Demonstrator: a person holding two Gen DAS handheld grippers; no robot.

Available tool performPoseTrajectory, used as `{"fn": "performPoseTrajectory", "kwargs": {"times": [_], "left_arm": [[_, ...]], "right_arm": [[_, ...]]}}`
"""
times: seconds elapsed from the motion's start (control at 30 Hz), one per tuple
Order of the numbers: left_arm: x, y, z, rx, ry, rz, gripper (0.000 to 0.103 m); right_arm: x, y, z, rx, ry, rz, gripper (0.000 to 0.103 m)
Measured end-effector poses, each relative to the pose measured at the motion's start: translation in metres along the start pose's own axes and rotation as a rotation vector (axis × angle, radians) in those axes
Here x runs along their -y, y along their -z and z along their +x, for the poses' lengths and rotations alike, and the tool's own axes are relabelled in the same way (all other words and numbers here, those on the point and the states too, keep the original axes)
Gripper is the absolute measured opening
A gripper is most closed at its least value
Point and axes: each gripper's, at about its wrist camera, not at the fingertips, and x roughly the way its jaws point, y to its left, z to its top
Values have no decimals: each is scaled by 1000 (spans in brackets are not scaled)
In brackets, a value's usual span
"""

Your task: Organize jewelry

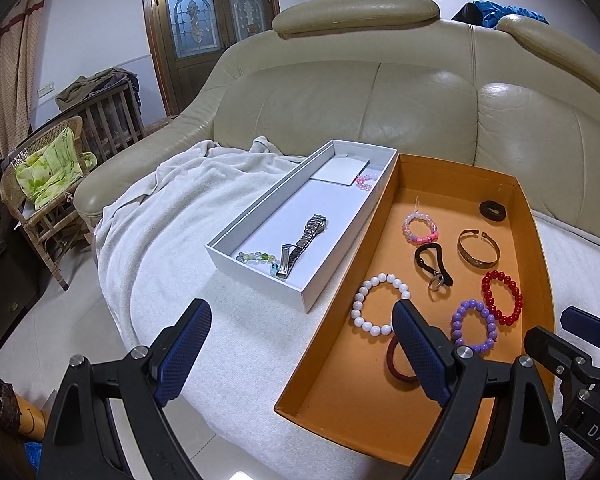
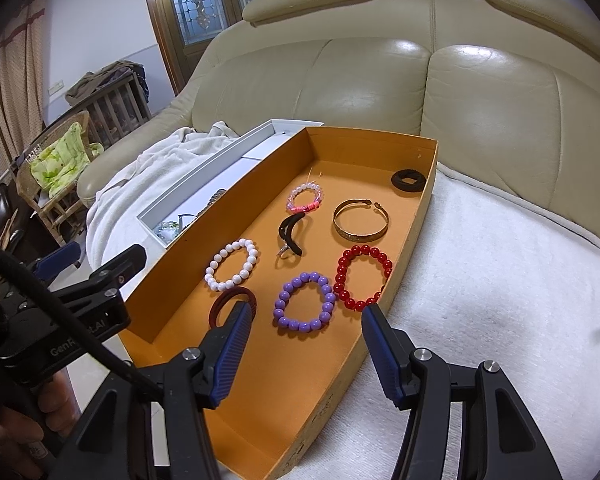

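An orange box (image 1: 536, 264) (image 2: 420, 200) on a towel-covered sofa holds several pieces: a white bead bracelet (image 1: 380, 304) (image 2: 231, 264), purple bead bracelet (image 1: 474, 326) (image 2: 304, 300), red bead bracelet (image 1: 504, 297) (image 2: 362, 276), gold bangle (image 1: 479, 246) (image 2: 360, 218), pink bead bracelet (image 1: 420, 227) (image 2: 305, 197), black hair ties and a dark red band (image 2: 232, 304). A white box (image 1: 260, 216) beside it holds a metal watch (image 1: 306, 240) and glass beads (image 1: 258, 258). My left gripper (image 1: 300, 344) is open and empty over both boxes' near ends. My right gripper (image 2: 306, 344) is open and empty above the orange box's near end.
A white towel (image 1: 160, 208) covers the beige leather sofa (image 1: 420, 100). A wicker chair (image 1: 44, 184) with a green cushion stands left on the tiled floor. A wooden glass door (image 1: 204, 32) is behind. The left gripper also shows in the right wrist view (image 2: 80, 280).
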Motion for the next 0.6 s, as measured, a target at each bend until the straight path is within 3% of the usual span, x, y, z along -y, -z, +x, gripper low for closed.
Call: {"fn": "performPoseTrajectory", "kwargs": {"times": [0.4, 0.6], "left_arm": [[-1, 0, -1, 7, -8, -1, 92], [17, -4, -14, 47, 62, 11, 92]], "right_arm": [[-2, -1, 2, -2, 4, -7, 62], [8, -2, -7, 10, 23, -15, 62]]}}
